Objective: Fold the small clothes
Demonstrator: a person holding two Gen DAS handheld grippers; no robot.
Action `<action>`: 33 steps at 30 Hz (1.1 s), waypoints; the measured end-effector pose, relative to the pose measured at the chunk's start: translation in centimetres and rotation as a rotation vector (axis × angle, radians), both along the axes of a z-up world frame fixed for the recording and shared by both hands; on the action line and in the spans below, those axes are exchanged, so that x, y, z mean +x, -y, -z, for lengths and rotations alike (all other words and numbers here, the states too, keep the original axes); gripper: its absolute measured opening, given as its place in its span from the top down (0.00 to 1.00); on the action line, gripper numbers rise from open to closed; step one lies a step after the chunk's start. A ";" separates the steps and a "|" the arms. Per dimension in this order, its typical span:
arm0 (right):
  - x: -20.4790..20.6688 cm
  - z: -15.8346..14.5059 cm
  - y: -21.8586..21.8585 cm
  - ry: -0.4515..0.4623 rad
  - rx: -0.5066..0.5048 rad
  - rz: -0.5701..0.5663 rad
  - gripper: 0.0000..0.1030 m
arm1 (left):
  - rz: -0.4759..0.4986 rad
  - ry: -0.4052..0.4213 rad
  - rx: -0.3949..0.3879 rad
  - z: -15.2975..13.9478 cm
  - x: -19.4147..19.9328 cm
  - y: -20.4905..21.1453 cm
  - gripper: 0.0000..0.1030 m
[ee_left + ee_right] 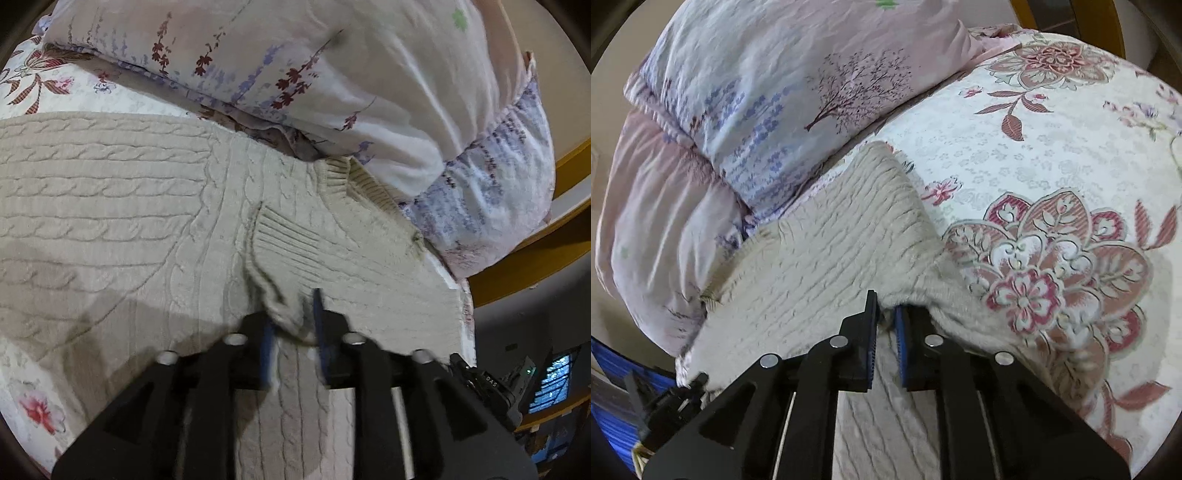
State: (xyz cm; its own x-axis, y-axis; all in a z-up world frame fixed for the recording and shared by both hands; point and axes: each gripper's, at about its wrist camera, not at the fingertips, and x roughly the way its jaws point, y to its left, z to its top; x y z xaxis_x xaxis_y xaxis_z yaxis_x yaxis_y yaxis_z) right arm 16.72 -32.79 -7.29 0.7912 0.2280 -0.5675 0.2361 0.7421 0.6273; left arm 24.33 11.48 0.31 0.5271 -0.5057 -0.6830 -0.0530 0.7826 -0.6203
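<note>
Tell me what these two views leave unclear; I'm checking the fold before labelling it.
- Sweater hem: left wrist view, cut off by the frame and hidden by the left gripper.
- Fabric gripped by the right gripper: right wrist view, fingers cover it.
- Sweater surface: right wrist view, motion-blurred.
- Sweater collar edge: pillow partly hides it.

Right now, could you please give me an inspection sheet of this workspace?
Surface: bed with floral bedspread, sweater spread on it.
Job's things: beige cable-knit sweater, partly folded, ribbed cuff lying on its body.
Clutter: floral pillow touching the sweater's far edge.
Grippers: left claw shut on a sweater fold; right claw shut on the sweater's edge.
Cables: nothing seen.
Surroundings: wooden bed frame; blue object, unidentifiable.
</note>
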 end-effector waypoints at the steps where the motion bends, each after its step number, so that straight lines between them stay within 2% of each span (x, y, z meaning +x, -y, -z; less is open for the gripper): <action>1: -0.5 -0.7 -0.5 0.014 0.000 -0.017 0.64 | 0.009 0.006 -0.033 -0.2 -0.5 -0.5 0.58; 3: -1.3 -1.8 -1.5 0.055 -0.024 -0.047 0.63 | 0.035 0.026 -0.129 -0.8 -1.7 -2.0 0.55; 5: -1.7 -3.4 -3.7 0.101 -0.090 -0.115 0.63 | 0.024 0.064 -0.176 -1.6 -3.7 -4.3 0.51; 8: -0.1 -5.0 -8.0 0.123 -0.187 -0.256 0.63 | -0.067 0.101 -0.142 -2.5 -6.3 -8.0 0.46; 11: 2.6 -5.1 -12.0 0.105 -0.254 -0.365 0.63 | -0.225 0.111 -0.115 -2.6 -9.8 -13.5 0.45; 14: 4.8 -4.5 -14.7 0.080 -0.310 -0.400 0.63 | -0.368 0.079 -0.110 -2.0 -11.8 -17.7 0.45; 17: 6.0 -3.2 -15.9 0.030 -0.272 -0.428 0.62 | -0.501 0.038 -0.098 -1.2 -13.6 -21.6 0.45; 18: 5.7 -3.1 -16.1 0.048 -0.280 -0.419 0.61 | -0.544 0.024 -0.105 -0.8 -14.0 -22.7 0.45; 21: 5.2 -3.2 -16.2 0.054 -0.286 -0.431 0.57 | -0.623 0.010 -0.159 0.0 -14.2 -25.3 0.53; 26: 5.1 -3.3 -15.4 0.050 -0.238 -0.434 0.57 | -0.726 0.014 -0.205 0.5 -13.6 -28.5 0.56; 29: 4.7 -3.3 -15.2 0.058 -0.233 -0.446 0.56 | -0.771 0.011 -0.248 0.9 -13.2 -29.5 0.71; 31: 4.5 -3.4 -15.1 0.062 -0.230 -0.451 0.54 | -0.779 0.000 -0.266 1.4 -13.2 -30.3 0.95; 33: 4.3 -3.5 -14.9 0.068 -0.221 -0.458 0.53 | -0.773 0.020 -0.289 1.0 -13.1 -30.2 0.94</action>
